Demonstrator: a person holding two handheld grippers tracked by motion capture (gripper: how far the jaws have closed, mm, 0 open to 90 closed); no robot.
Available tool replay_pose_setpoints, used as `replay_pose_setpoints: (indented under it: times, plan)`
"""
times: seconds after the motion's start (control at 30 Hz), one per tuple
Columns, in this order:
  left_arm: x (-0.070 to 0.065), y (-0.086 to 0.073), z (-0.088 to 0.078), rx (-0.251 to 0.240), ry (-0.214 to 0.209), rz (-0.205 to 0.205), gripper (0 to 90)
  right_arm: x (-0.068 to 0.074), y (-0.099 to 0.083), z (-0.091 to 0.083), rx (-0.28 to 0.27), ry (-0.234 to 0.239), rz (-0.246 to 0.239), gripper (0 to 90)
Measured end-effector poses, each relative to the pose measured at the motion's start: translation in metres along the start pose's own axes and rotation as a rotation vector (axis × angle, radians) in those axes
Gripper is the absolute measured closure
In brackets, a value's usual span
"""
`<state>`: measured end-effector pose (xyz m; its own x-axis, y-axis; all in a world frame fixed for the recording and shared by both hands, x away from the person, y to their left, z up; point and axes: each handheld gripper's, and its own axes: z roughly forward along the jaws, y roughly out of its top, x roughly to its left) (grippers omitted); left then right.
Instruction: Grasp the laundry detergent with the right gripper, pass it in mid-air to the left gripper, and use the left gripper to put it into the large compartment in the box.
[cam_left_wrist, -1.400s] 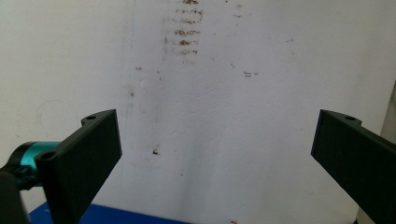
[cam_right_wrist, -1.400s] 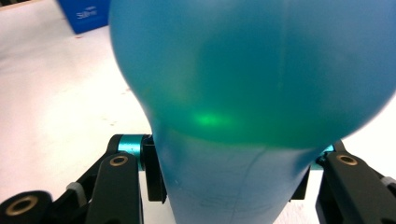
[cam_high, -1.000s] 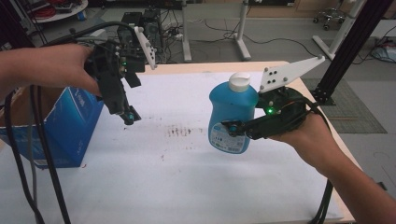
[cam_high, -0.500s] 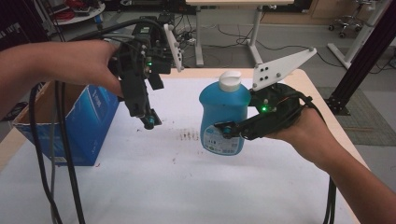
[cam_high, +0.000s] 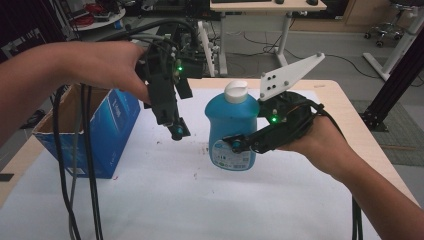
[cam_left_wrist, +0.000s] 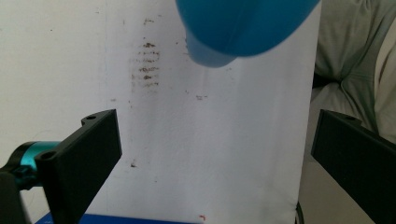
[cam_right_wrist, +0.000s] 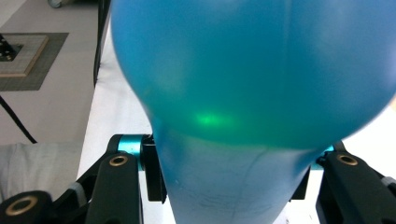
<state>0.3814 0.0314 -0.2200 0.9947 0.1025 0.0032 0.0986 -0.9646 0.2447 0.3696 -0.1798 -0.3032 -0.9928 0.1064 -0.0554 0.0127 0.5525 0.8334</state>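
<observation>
Closing leftward: right gripper (cam_high: 240, 145), fingers clenched on blue bottle (cam_high: 232, 127) mid-tabletop, has carried it toward left gripper (cam_high: 176, 131), fingers spread, now nearer. Judged: handover approaching.

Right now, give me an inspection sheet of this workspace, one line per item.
Surface: white sheet over a wooden table, with dark smudges.
Job's things: blue bottle with white cap, upright; whether it touches the sheet cannot be told.
Clutter: open blue cardboard box at the table's left edge.
Grippers: right gripper shut on the blue bottle's lower body; left gripper open, held in the air beside the bottle, jaws pointing down.
Cables: black cables hang from the left hand across the box.
Surroundings: desk, black frame post, floor cables.
</observation>
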Motion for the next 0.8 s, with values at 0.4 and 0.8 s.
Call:
replay_pose_setpoints:
  times: [0.4, 0.8]
  plan:
    - [-0.002, 0.010, -0.006, -0.013, -0.005, 0.018, 1.7, 0.000, 0.008, 0.015, 0.006, 0.029, -0.017, 46.2]
    - [-0.003, 0.015, -0.007, -0.019, -0.011, 0.028, 1.7, 0.000, 0.018, 0.026, 0.008, 0.059, -0.027, 46.2]
